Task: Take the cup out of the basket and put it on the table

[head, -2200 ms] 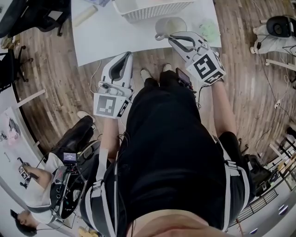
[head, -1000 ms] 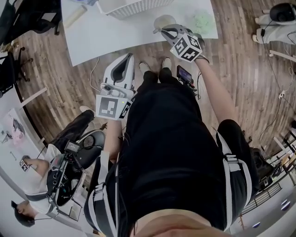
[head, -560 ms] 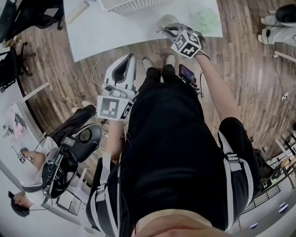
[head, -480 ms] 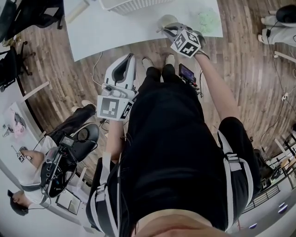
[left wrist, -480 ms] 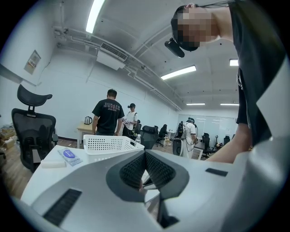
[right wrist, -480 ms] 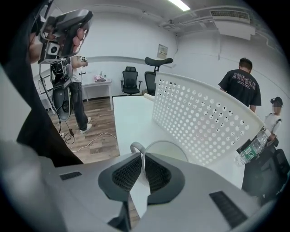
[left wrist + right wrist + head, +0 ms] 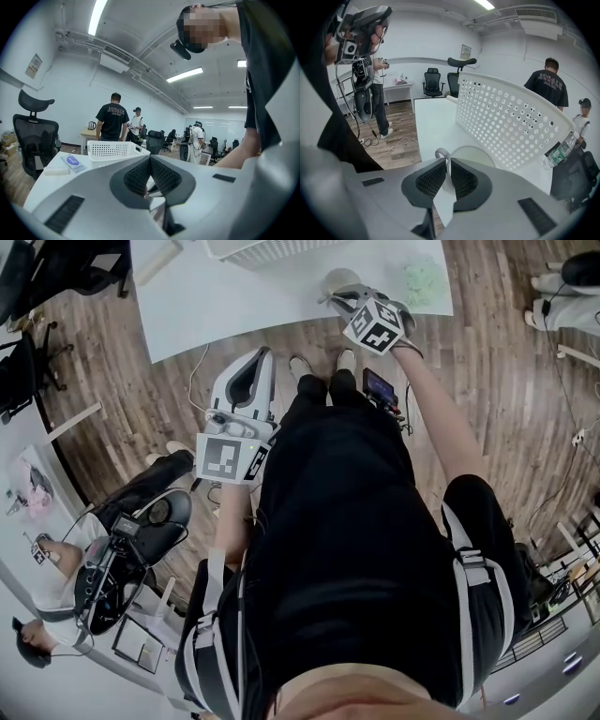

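Note:
A pale cup (image 7: pixel 334 279) stands on the white table (image 7: pixel 244 296) near its front edge, just outside the white perforated basket (image 7: pixel 272 247). My right gripper (image 7: pixel 341 299) reaches down onto it. In the right gripper view the right gripper (image 7: pixel 448 161) is shut on the cup (image 7: pixel 480 152) at its rim beside the handle, with the basket (image 7: pixel 506 122) close behind. My left gripper (image 7: pixel 258 357) hangs over the wooden floor short of the table; in its own view the left gripper (image 7: pixel 150 174) is shut with nothing in it.
A green crumpled thing (image 7: pixel 422 277) lies on the table to the right of the cup and a pale roll (image 7: pixel 155 259) at the far left. A blue packet (image 7: pixel 72 161) lies by the basket (image 7: pixel 115 150). A water bottle (image 7: pixel 560 150) stands behind the basket. A seated person (image 7: pixel 122 540) is at the left.
Since 2.2 s ago my right gripper has moved forward from beside the cup onto it. Over the last second both grippers have hardly moved.

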`<state>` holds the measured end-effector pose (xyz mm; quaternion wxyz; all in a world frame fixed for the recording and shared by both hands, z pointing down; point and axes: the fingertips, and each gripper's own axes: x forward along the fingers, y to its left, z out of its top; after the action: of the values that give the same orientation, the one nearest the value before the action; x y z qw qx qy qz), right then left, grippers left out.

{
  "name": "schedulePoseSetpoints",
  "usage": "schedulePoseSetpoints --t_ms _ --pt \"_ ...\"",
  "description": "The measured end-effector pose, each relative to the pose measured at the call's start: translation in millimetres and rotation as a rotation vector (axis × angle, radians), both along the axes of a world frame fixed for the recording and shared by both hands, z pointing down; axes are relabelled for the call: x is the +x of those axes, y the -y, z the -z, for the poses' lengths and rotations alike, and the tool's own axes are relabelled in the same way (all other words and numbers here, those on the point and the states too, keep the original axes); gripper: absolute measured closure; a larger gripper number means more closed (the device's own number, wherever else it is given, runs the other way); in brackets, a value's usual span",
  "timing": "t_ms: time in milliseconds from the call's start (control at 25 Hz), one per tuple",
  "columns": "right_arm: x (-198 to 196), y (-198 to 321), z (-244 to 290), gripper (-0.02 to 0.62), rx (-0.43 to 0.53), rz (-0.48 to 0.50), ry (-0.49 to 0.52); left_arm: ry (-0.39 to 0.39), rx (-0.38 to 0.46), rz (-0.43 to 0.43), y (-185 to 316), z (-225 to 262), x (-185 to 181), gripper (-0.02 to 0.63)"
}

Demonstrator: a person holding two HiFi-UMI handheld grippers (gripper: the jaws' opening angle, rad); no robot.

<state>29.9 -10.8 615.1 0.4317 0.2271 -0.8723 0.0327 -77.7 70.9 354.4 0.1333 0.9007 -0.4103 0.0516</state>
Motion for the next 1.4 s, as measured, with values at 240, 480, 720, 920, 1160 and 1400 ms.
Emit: schedulePoseSetpoints --t_ms 240,480,720,920,1160,1400 --pt "-3 2 8 0.552 0.012 -0.004 0.028 -0.002 0.001 0.001 1 1 -1 0.586" --pt "1 5 24 0.541 0.029 -0.024 0.061 -0.007 0.01 0.0 3 2 -2 0.586" --pt "8 7 48 0.541 0.062 -0.059 0.098 -0.011 0.018 -0.006 6 4 -1 0.586" --pt "7 7 83 0.543 0.098 -0.076 0.181 -0.019 0.031 -0.012 10 6 2 0.586" --pt "-1 -9 135 0.551 0.139 -0.089 0.289 -0.032 0.051 0.001 16 11 1 0.586" --pt "-8 -30 185 0.569 0.178 -0.101 0.398 -0.042 0.074 -0.009 21 17 6 0.586"
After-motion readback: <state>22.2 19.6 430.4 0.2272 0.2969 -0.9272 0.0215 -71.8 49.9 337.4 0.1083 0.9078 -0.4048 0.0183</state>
